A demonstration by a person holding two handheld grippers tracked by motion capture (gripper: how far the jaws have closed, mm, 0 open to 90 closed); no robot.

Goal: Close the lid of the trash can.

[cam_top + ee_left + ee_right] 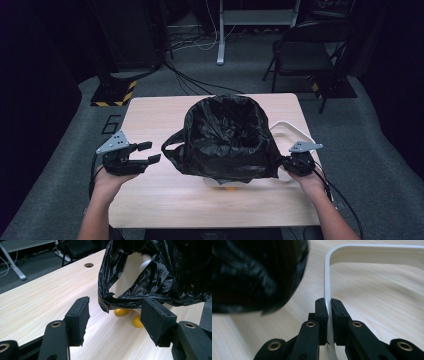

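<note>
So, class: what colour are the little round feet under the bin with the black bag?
Yellow feet, clearest in the left gripper view.

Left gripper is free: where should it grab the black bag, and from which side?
Probably the loose flap of the black bag that juts out on the left, low on the white bin. Come in level from the left: the left gripper is open and already faces that edge, which stands free of the table.
</note>
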